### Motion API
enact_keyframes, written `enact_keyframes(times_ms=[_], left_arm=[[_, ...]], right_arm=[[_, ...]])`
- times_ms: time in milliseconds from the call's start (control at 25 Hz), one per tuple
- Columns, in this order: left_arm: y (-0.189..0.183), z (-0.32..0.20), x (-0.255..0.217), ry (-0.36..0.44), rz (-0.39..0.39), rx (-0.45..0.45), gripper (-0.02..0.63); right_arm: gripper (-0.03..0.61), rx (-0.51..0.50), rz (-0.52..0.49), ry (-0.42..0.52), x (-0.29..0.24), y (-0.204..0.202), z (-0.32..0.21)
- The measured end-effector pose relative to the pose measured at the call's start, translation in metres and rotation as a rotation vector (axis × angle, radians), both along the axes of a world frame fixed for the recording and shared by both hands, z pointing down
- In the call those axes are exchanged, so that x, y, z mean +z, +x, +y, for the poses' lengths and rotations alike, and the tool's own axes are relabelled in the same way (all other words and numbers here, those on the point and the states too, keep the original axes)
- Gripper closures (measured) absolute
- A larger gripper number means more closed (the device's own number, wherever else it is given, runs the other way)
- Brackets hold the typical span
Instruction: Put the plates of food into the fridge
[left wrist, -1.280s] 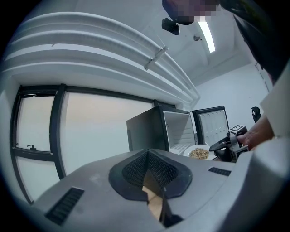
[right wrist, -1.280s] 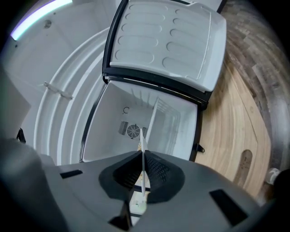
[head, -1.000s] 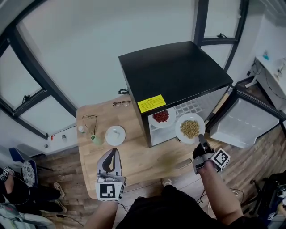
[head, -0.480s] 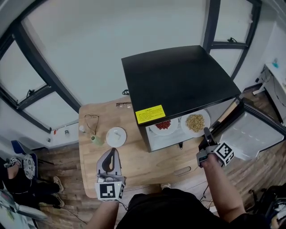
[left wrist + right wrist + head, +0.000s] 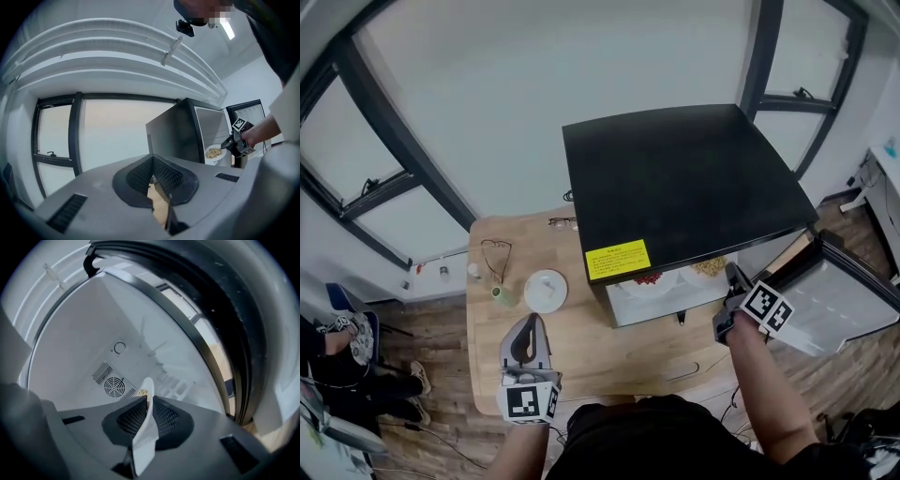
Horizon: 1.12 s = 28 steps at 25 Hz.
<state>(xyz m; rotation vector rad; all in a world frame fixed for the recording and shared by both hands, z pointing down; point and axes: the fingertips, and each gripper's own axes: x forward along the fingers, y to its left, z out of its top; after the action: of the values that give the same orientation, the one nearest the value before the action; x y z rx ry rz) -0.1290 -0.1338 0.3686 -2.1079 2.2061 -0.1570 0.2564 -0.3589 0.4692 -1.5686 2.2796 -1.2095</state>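
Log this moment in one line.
right gripper: shut on plate of tan food, inside fridge | left gripper: shut, empty, over table | plate of red food: in fridge

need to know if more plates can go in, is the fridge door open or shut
Open. The fridge door is swung out to the right, and the right gripper holds a plate inside the fridge.

One fridge [image 5: 684, 178] holds two plates of food: a plate of red food [image 5: 649, 278] and a plate of grains [image 5: 710, 266]. One wooden table [image 5: 581, 342] bears one empty white plate [image 5: 546, 291], one small green bottle [image 5: 500, 294] and two pairs of glasses: a far pair of glasses [image 5: 562, 223] and a near pair of glasses [image 5: 495, 253].
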Motion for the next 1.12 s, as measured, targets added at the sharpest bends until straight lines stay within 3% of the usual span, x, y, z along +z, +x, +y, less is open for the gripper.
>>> enact_keyframes(times_ms=[280,400,600,920,1120], left_arm=[[-0.012,0.001,0.006,-0.004,0.017,-0.055,0.611],[-0.010,0.001,0.014,-0.013,0.033,-0.061,0.611],[-0.005,0.003,0.021,-0.021,0.042,-0.059,0.611],[-0.004,0.015,0.019,-0.046,0.029,-0.004,0.611],[-0.030,0.049,0.004,-0.015,0.016,-0.022,0.611]], right_arm=[[0.499,-0.061,0.391,0.027,0.004,-0.001,-0.019],[0.485,-0.059,0.494,0.027,0.010,0.003,-0.024],[0.485,-0.044,0.503,0.086,0.003,0.007,-0.023],[0.486,-0.065,0.446,0.301,-0.043,-0.013,0.024],[0.486,-0.071,0.456,0.367,-0.063,-0.030,0.059]])
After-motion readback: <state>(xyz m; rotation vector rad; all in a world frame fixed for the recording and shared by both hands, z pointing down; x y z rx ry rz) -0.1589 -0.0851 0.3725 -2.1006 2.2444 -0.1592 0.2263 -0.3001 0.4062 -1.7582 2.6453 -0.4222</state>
